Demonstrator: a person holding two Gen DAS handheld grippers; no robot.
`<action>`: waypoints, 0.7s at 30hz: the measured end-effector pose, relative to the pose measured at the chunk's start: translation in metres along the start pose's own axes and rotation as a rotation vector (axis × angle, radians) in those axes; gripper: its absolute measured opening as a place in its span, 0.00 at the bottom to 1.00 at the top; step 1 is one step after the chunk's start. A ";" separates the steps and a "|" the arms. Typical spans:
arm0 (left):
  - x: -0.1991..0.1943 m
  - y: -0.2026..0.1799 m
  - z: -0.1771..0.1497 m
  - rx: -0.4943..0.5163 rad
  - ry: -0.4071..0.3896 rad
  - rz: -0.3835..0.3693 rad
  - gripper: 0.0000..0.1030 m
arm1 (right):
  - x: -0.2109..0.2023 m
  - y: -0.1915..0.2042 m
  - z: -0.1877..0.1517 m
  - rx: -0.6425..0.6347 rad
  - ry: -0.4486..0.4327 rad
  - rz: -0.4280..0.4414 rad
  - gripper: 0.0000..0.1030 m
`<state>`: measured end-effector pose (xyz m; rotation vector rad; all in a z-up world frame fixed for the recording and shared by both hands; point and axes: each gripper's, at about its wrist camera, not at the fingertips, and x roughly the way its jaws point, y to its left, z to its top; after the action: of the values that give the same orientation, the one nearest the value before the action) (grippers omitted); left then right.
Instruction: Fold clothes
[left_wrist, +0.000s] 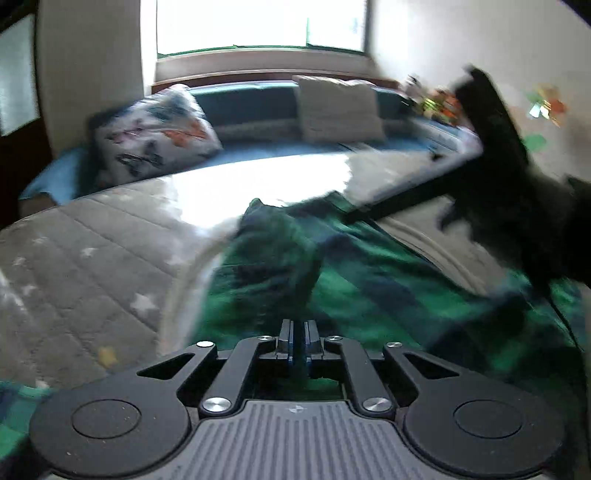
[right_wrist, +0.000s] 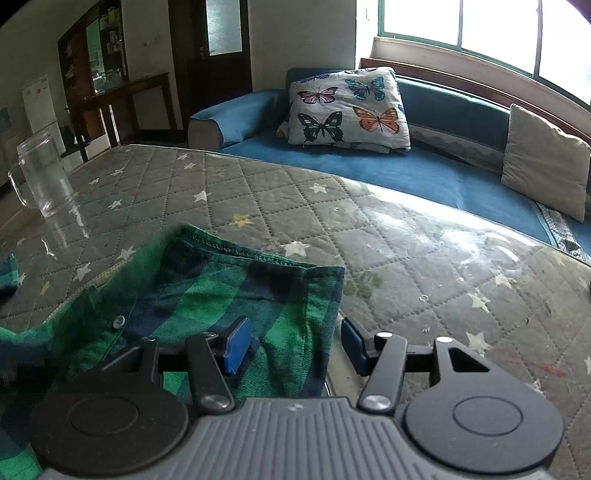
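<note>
A green and navy plaid shirt (left_wrist: 369, 273) lies on the grey star-quilted table cover (left_wrist: 92, 258). My left gripper (left_wrist: 298, 338) has its fingers almost together low over the shirt. A dark bunched fold rises right at its tips, and it looks pinched, though the picture is blurred. In the right wrist view the shirt (right_wrist: 229, 295) shows a stitched hem corner and a button. My right gripper (right_wrist: 295, 343) stands open astride that corner's side edge. Its left blue pad (right_wrist: 236, 345) is over the cloth. Its right pad (right_wrist: 352, 341) is over the bare cover, beyond the edge.
A clear glass mug (right_wrist: 40, 173) stands at the table's far left. Behind the table runs a blue sofa (right_wrist: 424, 173) with a butterfly pillow (right_wrist: 347, 110) and a beige cushion (right_wrist: 546, 166). A dark blurred shape (left_wrist: 495, 155) fills the right of the left wrist view.
</note>
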<state>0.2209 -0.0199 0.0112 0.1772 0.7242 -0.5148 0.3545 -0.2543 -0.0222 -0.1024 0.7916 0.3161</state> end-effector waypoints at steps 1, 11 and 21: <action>-0.004 -0.003 0.000 0.015 -0.009 -0.001 0.08 | 0.001 -0.001 0.000 0.000 0.001 0.001 0.54; 0.007 0.041 0.022 -0.083 -0.022 0.158 0.41 | 0.009 -0.007 -0.001 0.022 0.005 -0.009 0.54; 0.031 0.051 0.012 -0.093 0.020 0.107 0.04 | 0.014 -0.012 0.002 0.023 0.008 -0.014 0.54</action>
<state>0.2732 0.0080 -0.0017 0.1332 0.7521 -0.3769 0.3687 -0.2620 -0.0313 -0.0878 0.8021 0.2933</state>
